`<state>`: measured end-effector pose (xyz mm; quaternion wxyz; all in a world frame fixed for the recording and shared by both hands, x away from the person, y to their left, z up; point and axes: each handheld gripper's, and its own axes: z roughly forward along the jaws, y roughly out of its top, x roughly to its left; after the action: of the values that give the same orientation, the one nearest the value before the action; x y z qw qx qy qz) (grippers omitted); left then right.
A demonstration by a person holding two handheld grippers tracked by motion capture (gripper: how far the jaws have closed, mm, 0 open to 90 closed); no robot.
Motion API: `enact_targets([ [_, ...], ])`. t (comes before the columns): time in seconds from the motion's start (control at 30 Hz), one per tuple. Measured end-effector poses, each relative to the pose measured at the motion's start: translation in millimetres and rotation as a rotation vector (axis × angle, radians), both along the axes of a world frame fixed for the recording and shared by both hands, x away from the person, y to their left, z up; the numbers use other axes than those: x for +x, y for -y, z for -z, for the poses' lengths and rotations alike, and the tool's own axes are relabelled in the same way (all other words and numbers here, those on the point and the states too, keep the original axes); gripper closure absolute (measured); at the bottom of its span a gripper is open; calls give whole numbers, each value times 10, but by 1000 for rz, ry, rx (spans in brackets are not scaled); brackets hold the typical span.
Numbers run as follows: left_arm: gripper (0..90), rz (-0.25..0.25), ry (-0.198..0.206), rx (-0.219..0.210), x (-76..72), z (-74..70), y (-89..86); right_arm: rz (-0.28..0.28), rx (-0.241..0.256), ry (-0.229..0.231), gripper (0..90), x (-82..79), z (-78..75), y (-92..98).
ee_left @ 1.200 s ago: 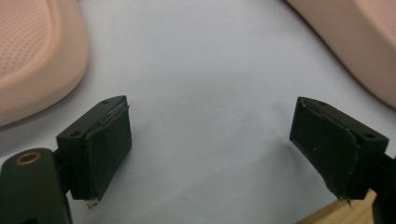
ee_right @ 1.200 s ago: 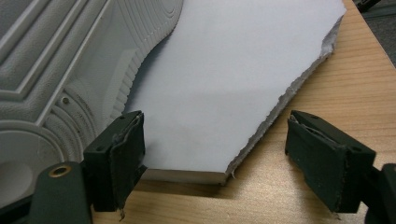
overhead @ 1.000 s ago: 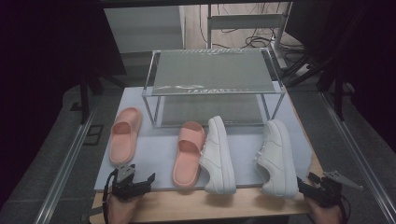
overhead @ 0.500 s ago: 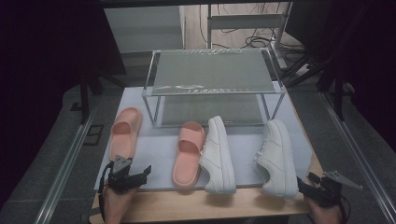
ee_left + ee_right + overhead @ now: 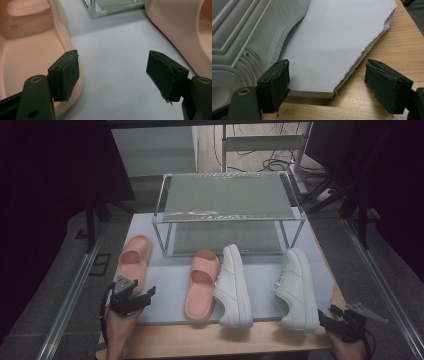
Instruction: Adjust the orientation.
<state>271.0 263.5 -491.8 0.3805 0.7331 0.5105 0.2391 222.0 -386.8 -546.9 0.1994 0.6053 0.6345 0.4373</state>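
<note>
Two pink slides lie on a white mat (image 5: 170, 280): one at the left (image 5: 134, 262), one in the middle (image 5: 202, 285). A white sneaker (image 5: 234, 285) lies beside the middle slide and another (image 5: 296, 287) farther right. My left gripper (image 5: 144, 295) is open at the left slide's heel. In the left gripper view the left slide's rim (image 5: 30, 50) sits by one jaw of the gripper (image 5: 113, 75), with the other slide (image 5: 182, 32) to the right. My right gripper (image 5: 327, 319) is open near the right sneaker's heel (image 5: 249, 32); nothing lies between the jaws of the gripper (image 5: 327, 80).
A clear two-level rack (image 5: 227, 195) stands at the back of the mat, both shelves bare. The mat's torn corner (image 5: 362, 52) ends on the wooden table (image 5: 392, 50). Metal rails (image 5: 75, 290) run along both sides of the table.
My left gripper has moved a little forward and to the left, closer to the left pink slide's heel. The right gripper and the shoes have stayed put.
</note>
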Motion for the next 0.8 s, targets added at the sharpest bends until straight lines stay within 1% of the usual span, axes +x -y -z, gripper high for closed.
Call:
enact_targets([
  [0.2, 326, -4, -1, 4, 116, -57, -63, 0, 0, 0, 202, 0, 0, 0],
  [0.27, 335, -3, -7, -1, 166, -70, -87, 0, 0, 0, 202, 0, 0, 1],
  [0.53, 404, -54, -8, -6, 347, -103, -230, -1, -1, 2, 202, 0, 2, 2],
  [0.6, 435, -72, -7, -7, 383, -106, -254, 0, -1, 2, 202, -1, 2, 2],
  [0.7, 488, -94, -8, 18, 454, -109, -272, -1, -3, 2, 202, -1, 2, 3],
  [0.77, 533, -101, -17, 14, 522, -108, -289, -1, -3, 2, 202, -1, 2, 3],
  [0.8, 533, -108, -19, 15, 558, -107, -293, -1, -3, 2, 202, -1, 2, 3],
])
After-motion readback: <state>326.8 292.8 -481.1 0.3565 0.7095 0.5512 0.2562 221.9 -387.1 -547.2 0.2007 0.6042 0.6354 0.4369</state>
